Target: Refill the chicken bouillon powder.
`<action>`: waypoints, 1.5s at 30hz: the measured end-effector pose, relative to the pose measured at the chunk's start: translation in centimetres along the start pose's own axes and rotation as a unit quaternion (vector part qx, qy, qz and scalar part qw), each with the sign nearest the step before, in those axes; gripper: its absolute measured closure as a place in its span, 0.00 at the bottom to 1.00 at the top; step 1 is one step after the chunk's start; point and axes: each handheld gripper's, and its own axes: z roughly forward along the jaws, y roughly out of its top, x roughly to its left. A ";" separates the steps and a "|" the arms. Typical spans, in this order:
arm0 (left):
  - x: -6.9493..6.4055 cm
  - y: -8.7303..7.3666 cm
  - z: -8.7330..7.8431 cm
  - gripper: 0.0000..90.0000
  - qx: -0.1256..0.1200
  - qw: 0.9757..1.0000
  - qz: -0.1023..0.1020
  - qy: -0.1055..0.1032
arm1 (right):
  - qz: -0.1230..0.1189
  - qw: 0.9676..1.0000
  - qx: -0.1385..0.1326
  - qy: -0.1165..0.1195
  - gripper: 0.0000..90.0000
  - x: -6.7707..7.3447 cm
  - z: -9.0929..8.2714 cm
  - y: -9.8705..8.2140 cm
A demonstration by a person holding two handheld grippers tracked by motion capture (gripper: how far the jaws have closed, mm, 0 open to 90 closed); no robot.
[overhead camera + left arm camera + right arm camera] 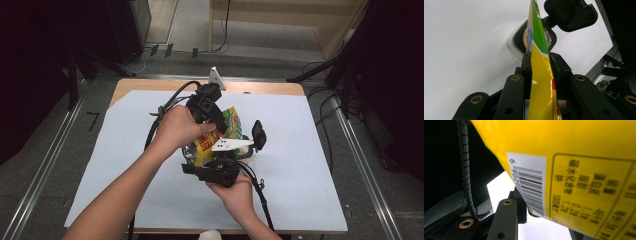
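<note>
one yellow pouch (pixel 210 145), two tongs (pixel 218 126)

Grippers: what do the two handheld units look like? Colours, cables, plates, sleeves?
Both black. Left gripper has black trailing cables and a white three-cornered plate on top. Right gripper has a white plate and a black cable. Jaw links carry brass-coloured pivot pins. Forearms bare, no sleeves.

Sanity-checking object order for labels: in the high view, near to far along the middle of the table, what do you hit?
Right hand → right gripper → yellow snack bag → left gripper → bare wooden table edge beyond the white sheet.
</note>
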 end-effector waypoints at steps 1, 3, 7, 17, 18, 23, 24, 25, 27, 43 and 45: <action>0.0 0.0 0.0 0.83 0.000 1.000 0.001 -0.001 | 0.000 1.000 0.000 0.000 0.78 0.0 0.0 0.0; 0.1 0.0 0.1 0.82 0.002 1.000 0.005 -0.001 | 0.001 1.000 0.000 0.002 0.78 0.0 0.0 0.0; 0.2 0.0 0.1 0.78 0.001 1.000 0.004 -0.007 | 0.002 1.000 0.001 0.004 0.78 -0.1 0.0 0.0; 0.6 -0.1 0.0 0.72 -0.003 1.000 0.001 -0.009 | 0.001 1.000 0.001 0.003 0.78 -0.2 -0.1 0.1; 0.6 -0.1 0.0 0.72 -0.002 1.000 0.001 -0.008 | 0.001 1.000 0.001 0.003 0.78 -0.2 -0.1 0.1; 0.7 -0.1 0.0 0.78 0.002 1.000 0.006 -0.002 | -0.001 1.000 0.003 0.002 0.78 -0.2 -0.1 0.1; 0.7 -0.2 0.0 0.81 0.002 1.000 0.008 0.004 | -0.001 1.000 0.002 0.001 0.78 -0.2 -0.1 0.1; 0.6 -0.2 0.0 0.83 0.001 1.000 0.010 0.006 | -0.001 1.000 0.003 0.001 0.78 -0.1 -0.1 0.1; 0.6 -0.2 0.0 0.84 0.000 1.000 0.013 0.008 | -0.002 1.000 0.003 -0.001 0.78 -0.1 -0.1 0.1; 0.0 -0.2 -0.5 0.92 -0.018 0.999 0.030 0.042 | -0.017 1.000 0.000 -0.018 0.74 0.4 -0.3 0.3; 0.0 -0.2 -0.6 0.92 -0.017 0.998 0.030 0.044 | -0.018 1.000 -0.001 -0.023 0.73 0.5 -0.3 0.3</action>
